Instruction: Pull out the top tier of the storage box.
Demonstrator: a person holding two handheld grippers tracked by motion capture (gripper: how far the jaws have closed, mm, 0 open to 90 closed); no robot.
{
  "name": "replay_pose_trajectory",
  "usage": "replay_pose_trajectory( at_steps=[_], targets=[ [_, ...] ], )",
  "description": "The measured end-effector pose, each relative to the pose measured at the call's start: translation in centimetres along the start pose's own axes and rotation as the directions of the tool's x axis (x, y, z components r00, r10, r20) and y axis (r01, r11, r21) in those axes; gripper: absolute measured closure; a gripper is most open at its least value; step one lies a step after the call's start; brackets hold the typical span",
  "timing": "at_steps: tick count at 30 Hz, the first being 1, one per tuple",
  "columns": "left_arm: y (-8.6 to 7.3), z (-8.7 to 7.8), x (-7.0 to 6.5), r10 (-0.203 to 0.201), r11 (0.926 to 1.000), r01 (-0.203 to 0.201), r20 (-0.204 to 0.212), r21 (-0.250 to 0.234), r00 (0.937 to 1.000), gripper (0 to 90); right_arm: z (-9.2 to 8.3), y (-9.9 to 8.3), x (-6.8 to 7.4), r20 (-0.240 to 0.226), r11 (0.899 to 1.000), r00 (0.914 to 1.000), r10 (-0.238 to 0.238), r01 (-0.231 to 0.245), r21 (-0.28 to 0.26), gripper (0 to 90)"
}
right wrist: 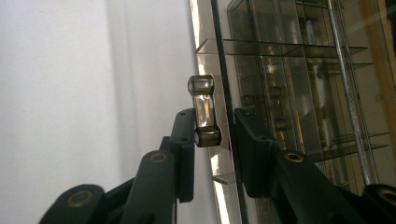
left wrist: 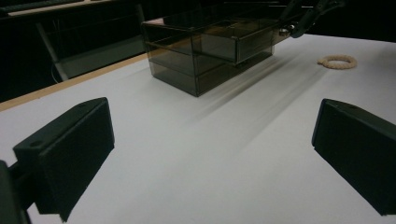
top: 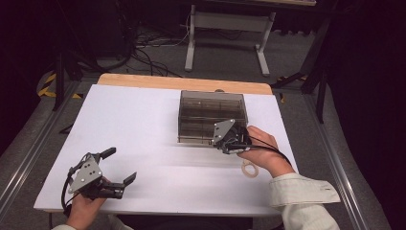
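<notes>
So from the high view, the right claw point(top: 238, 139) sits at the smoky drawer box point(top: 212, 116) on the bench point(top: 143, 124), tips hidden. Left gripper view: left claw point(left wrist: 210, 154) spread wide, holding nothing. Right gripper view: jaws straddle the drawer handle point(right wrist: 204, 111); contact is hard to make out.

Pale ring point(top: 249, 168) lies on white table sheet point(top: 143, 129); white desk frame point(top: 229, 28) stands beyond.
</notes>
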State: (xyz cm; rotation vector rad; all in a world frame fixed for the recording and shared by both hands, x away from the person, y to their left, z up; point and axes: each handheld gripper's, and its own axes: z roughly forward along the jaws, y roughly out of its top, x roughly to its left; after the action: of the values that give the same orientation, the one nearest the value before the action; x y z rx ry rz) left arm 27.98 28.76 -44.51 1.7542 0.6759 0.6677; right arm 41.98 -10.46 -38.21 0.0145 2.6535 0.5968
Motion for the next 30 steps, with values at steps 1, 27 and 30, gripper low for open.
replay_pose_trajectory(
  at_steps=[1, 27, 30],
  targets=[
    [0.0, 0.0, 0.0, 0.001, 1.0000, -0.001, 0.000, 0.000, 1.0000, 0.2, 0.0, 0.0, 0.0, 0.000, 1.000, 1.0000, -0.001, 0.001, -0.001, 70.5],
    [0.0, 0.1, 0.1, 0.007, 1.0000, -0.007, -0.001, 0.001, 1.0000, 0.1, -2.3, -0.1, 0.7, 0.007, 0.989, 0.9945, 0.104, -0.103, -0.105, 52.9],
    [0.0, 0.1, 0.0, 0.003, 1.0000, -0.003, -0.001, 0.002, 1.0000, 0.1, -3.3, -0.5, 1.1, 0.010, 0.982, 0.9908, 0.135, -0.132, -0.135, 50.9]
  ],
)
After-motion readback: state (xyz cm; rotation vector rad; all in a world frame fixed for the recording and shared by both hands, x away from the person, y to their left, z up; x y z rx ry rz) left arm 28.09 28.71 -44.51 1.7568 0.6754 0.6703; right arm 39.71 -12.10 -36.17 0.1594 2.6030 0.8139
